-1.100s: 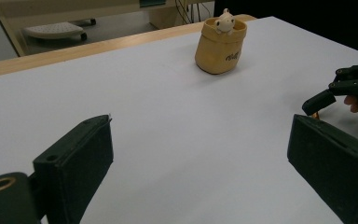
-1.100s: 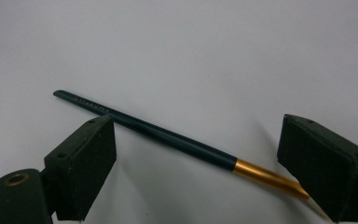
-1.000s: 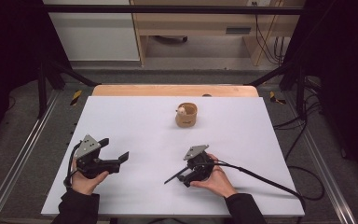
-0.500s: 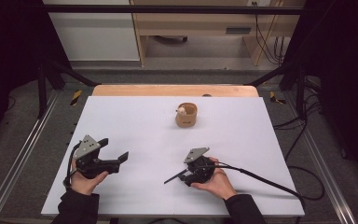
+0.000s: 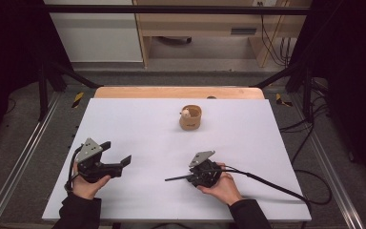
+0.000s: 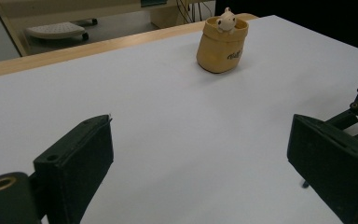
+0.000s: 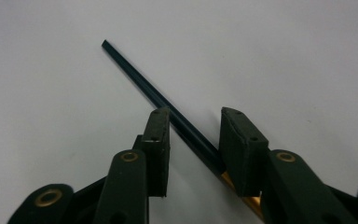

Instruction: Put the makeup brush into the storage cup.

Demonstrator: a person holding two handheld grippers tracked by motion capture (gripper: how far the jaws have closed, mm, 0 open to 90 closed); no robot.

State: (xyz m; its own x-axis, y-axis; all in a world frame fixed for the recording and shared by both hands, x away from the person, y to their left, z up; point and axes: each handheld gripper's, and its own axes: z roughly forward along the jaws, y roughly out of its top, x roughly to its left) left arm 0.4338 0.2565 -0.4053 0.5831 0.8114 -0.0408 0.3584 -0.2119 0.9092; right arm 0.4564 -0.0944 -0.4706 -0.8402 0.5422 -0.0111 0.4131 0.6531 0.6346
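Nearest the person, the right gripper (image 5: 187,177) lies low over the white table (image 5: 138,119), its jaws drawn most of the way together around a dark pencil (image 7: 168,109). The jaws have just been closing; in the right gripper view (image 7: 193,140) a little gap shows at each side of the pencil, which runs aslant between the pads with its dark end pointing out past them and a golden stretch showing near the base of the jaws. Whether the pads already press on it cannot be told. In the high view the pencil (image 5: 176,178) lies flat on the table, sticking out to the left of the gripper. The left gripper (image 5: 119,161) rests near the table's left part, well apart from the right one, jaws spread wide with nothing between them. Farther off, toward the far edge, stands a small tan pot (image 5: 190,118) with a pale toy animal (image 6: 225,20) peeping over its rim.
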